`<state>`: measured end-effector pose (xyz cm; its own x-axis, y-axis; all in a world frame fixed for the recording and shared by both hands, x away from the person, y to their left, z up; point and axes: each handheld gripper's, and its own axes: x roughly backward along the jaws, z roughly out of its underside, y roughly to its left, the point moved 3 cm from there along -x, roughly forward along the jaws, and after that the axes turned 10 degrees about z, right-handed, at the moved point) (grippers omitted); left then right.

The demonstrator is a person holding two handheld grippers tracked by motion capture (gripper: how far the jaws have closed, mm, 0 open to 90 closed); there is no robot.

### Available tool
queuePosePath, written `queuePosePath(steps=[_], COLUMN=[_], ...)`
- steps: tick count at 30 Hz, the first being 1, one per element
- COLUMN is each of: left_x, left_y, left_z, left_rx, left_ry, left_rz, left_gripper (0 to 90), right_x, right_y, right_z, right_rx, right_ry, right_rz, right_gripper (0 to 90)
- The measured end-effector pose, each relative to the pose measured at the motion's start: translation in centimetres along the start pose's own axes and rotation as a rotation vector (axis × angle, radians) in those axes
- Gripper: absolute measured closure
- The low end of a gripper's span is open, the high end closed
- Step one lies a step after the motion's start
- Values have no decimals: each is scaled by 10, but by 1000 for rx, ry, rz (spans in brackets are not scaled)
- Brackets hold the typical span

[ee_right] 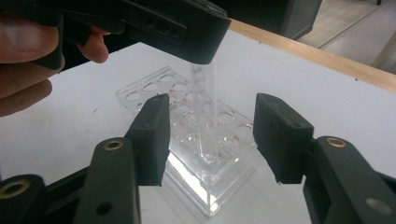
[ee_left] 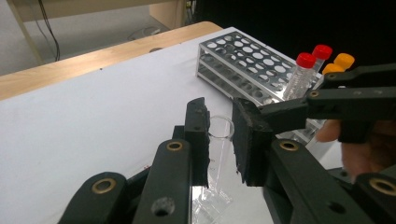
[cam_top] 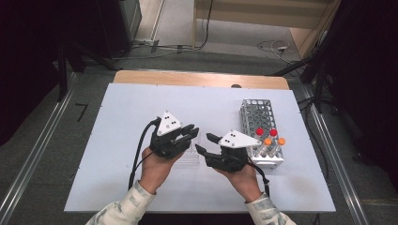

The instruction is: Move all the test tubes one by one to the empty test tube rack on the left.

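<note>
Our left gripper (ee_left: 219,140) clamps a clear tube (ee_left: 218,154) upright in the clear rack (ee_right: 196,154); our right gripper (ee_right: 210,135) stands wide, empty, just beside that rack, facing the tube.

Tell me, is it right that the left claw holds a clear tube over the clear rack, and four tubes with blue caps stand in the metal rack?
Not quite: the caps are red and orange, as the left gripper view shows. The rest stands: the left claw holds the clear tube over the clear rack.

Red (cam_top: 259,131) and orange caps (cam_top: 267,141); black tongs (cam_top: 190,132); clear tube (ee_left: 219,140).
</note>
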<state>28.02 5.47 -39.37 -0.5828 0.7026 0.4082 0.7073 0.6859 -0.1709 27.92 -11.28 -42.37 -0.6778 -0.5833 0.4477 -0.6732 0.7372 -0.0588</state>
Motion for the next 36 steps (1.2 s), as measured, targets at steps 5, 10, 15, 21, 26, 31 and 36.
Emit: queuePosePath(steps=[5,10,15,21,26,31,36], left_x=[-7,-14,-22,-30,-31,-27,-17], left_y=[-2,-6,-6,-3,-2,-2,0], left_z=[6,16,30,43,44,42,38], left_rx=[-32,-60,-70,-53,-43,-18,30], left_ry=[28,63,103,139,136,118,71], left_rz=[-21,-39,-51,-52,-41,-12,11], left_gripper=[774,773,772,770,755,630,440], right_x=[10,24,36,49,60,71,82], right_y=[-10,-21,-31,-42,-52,-59,-66], right_z=[7,17,27,34,41,49,55], right_rx=[-12,-24,-27,-45,-64,-83,-88], right_ry=[5,6,17,9,6,8,6], right_rz=[10,22,42,66,89,107,132], right_gripper=[395,387,378,372,372,372,372])
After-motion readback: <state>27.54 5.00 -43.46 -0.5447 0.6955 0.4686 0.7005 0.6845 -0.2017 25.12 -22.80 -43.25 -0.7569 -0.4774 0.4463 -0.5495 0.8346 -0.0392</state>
